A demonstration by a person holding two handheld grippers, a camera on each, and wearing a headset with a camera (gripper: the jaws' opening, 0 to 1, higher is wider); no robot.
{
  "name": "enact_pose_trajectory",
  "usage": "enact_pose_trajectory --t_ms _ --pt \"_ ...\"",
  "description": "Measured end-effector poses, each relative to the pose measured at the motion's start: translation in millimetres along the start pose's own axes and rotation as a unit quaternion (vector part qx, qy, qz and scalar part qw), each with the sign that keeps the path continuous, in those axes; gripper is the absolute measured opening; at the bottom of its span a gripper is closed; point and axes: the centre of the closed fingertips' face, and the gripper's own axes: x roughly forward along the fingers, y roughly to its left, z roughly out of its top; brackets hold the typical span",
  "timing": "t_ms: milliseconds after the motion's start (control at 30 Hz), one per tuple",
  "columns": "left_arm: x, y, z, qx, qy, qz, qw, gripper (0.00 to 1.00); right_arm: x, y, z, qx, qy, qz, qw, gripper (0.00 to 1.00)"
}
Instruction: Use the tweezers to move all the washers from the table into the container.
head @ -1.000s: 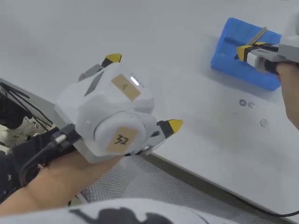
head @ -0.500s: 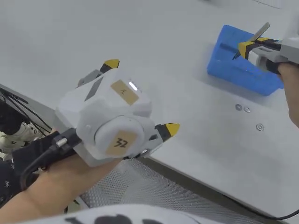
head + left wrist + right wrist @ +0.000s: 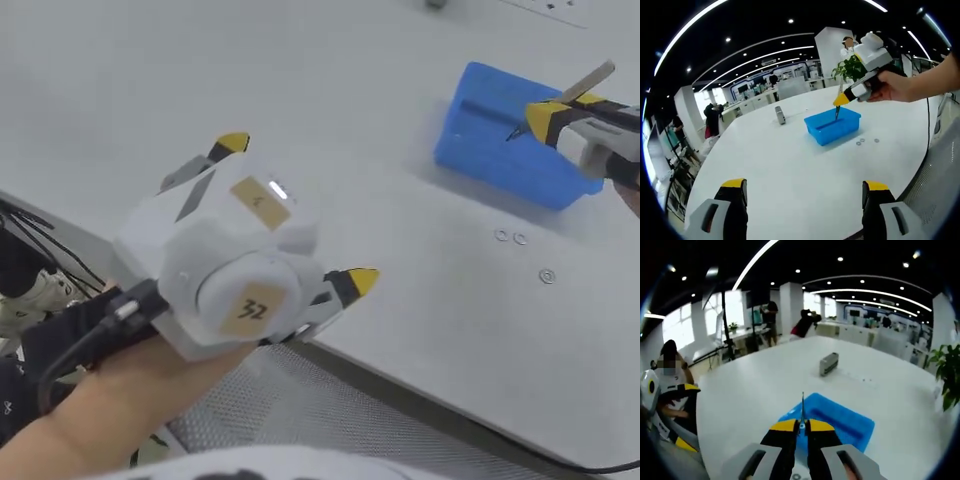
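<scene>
Upper right: right tongs [image 3: 545,108] clamped tweezers [image 3: 590,79] above blue container [image 3: 495,145]; left tongs [image 3: 297,212] gaped wide, empty. Three washers [image 3: 510,237] lay flat on worktop [image 3: 300,80], likely to skid when pinched.

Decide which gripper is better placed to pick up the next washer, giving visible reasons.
Right. The right gripper is shut on the tweezers at the blue container, near the three washers. The left gripper is open, empty and farther away.
</scene>
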Motion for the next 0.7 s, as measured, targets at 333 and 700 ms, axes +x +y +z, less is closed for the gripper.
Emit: enact_pose_trajectory --t_ms 333,700 --pt "0.0 -1.2 0.7 -0.001 -0.001 -0.003 1.0000 0.98 -13.0 7.8 -31.3 0.019 0.026 0.010 0.9994 0.04" --pt "0.2 -2.5 0.0 0.002 0.002 -0.004 1.0000 0.98 -15.1 7.3 -77.6 0.018 0.074 -0.001 0.9971 0.04"
